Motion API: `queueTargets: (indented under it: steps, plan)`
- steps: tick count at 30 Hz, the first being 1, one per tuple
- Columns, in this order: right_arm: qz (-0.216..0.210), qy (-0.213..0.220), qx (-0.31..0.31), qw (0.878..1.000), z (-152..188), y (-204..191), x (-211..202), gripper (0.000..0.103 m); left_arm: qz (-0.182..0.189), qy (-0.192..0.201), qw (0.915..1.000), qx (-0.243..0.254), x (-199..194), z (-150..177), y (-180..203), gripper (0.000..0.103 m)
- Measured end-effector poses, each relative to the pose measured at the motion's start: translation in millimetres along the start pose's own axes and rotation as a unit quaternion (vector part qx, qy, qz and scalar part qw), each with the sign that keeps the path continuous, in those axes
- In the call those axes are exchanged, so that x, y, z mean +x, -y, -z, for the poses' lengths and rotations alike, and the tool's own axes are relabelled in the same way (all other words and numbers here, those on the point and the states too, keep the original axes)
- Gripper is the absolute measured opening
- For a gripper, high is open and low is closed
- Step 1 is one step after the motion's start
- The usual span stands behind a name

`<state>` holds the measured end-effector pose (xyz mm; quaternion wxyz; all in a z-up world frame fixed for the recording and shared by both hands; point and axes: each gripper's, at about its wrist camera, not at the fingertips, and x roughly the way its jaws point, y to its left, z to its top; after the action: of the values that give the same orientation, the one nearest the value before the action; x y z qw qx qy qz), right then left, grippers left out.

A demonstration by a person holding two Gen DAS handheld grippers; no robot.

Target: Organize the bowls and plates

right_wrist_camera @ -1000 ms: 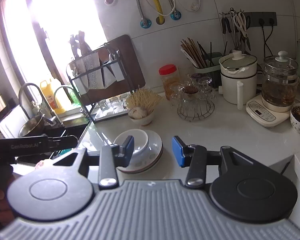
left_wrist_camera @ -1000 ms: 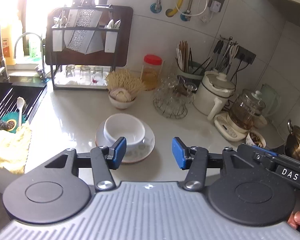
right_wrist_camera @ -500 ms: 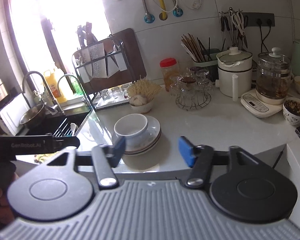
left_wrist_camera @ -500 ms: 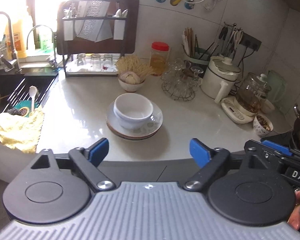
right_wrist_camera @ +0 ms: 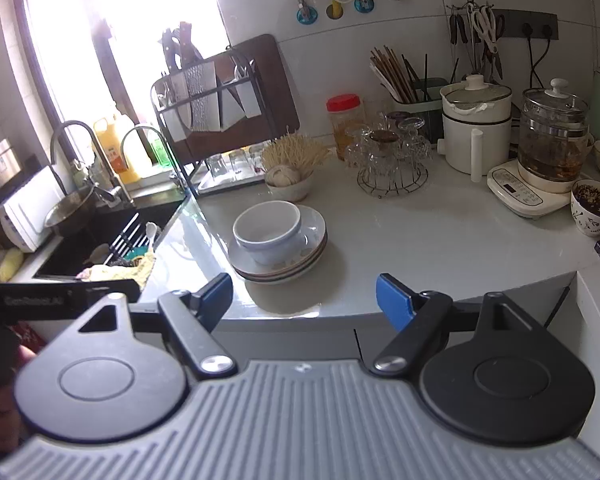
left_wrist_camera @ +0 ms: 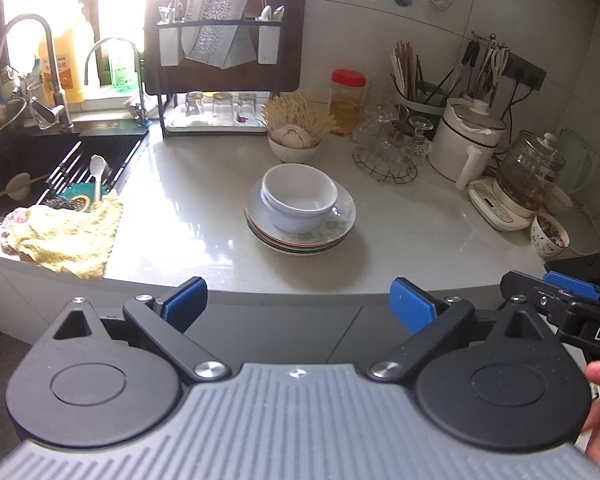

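White bowls (left_wrist_camera: 298,196) (right_wrist_camera: 269,230) are nested on a stack of plates (left_wrist_camera: 340,224) (right_wrist_camera: 314,248) in the middle of the pale counter. My left gripper (left_wrist_camera: 298,304) hangs off the counter's front edge, well short of the stack; its jaws are opening, with nothing between them. My right gripper (right_wrist_camera: 304,300) is also back at the front edge, just right of the stack, its jaws opening and empty. The tip of the right gripper (left_wrist_camera: 568,286) shows at the far right in the left wrist view.
A sink (left_wrist_camera: 40,168) with a yellow cloth (left_wrist_camera: 64,236) lies left. A dish rack (left_wrist_camera: 220,60), garlic bowl (left_wrist_camera: 294,146), glass stand (left_wrist_camera: 388,152), white pot (left_wrist_camera: 466,140), glass kettle (left_wrist_camera: 532,176) and small tea bowl (left_wrist_camera: 548,234) line the back and right.
Both grippers have drawn back from the stack toward the counter's front edge. Their jaws have spread much wider. The bowls and plates stayed put.
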<state>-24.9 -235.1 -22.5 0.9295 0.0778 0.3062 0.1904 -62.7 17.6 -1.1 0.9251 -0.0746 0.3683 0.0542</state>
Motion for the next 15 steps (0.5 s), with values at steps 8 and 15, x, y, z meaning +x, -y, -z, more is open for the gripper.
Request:
queueTargets:
  steps: [8, 15]
  plan:
    - [0.011, 0.001, 0.0, 1.0, 1.7, -2.2, 1.4, 0.103, -0.005, 0.007, 1.0, 0.004, -7.3, -0.3, -3.8, 0.1]
    - [0.006, 0.006, -0.001, 1.0, 1.7, -3.0, -1.2, 0.103, -0.016, 0.015, 0.9998, 0.0, -15.3, 5.0, -0.7, 0.1]
